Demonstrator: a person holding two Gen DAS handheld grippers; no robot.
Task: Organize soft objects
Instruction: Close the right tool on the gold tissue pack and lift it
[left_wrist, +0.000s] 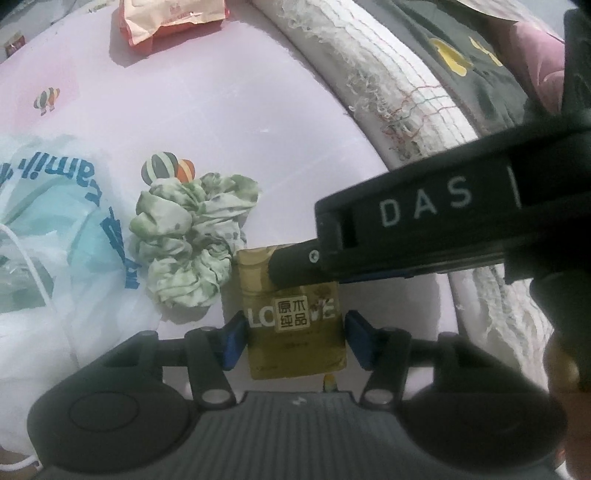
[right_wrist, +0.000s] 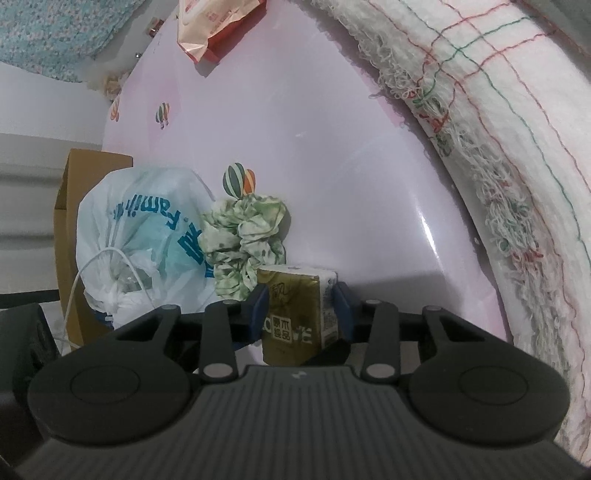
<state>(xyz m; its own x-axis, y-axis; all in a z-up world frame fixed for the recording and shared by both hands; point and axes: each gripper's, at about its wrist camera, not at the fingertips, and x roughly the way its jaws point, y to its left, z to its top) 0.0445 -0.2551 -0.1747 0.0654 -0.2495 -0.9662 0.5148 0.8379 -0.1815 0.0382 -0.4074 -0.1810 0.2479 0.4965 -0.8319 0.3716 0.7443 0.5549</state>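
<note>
One small gold-brown tissue pack (right_wrist: 291, 314), soft film wrap, rectangular, printed label on its face, white paper showing at one end. It stands on the pale pink bed sheet (left_wrist: 240, 110), near the sheet's near edge. Right gripper (right_wrist: 301, 314): jaws narrow, blue pads pressed on both sides of the pack, holding it. Left gripper (left_wrist: 295, 341): jaws about half open around the same pack; left pad at the pack's edge, right pad just clear of it, so no grip.

Just beside the pack on its left: one green-and-white fabric scrunchie (left_wrist: 192, 240), crumpled, ruffled, floral print. Left of that, touching it: one thin white plastic bag (right_wrist: 144, 236) with blue lettering, crinkled, knotted shut, a white cord (right_wrist: 107, 258) draped over it.

Far end of the sheet: one orange glossy foil packet (left_wrist: 170, 18), flat, creased. Right edge of the sheet: one thick white folded blanket (right_wrist: 498, 147), coarse weave, red and green grid threads, frayed fringe. One brown cardboard box (right_wrist: 68, 221) behind the bag. The sheet is smooth, printed with striped balloon motifs.
</note>
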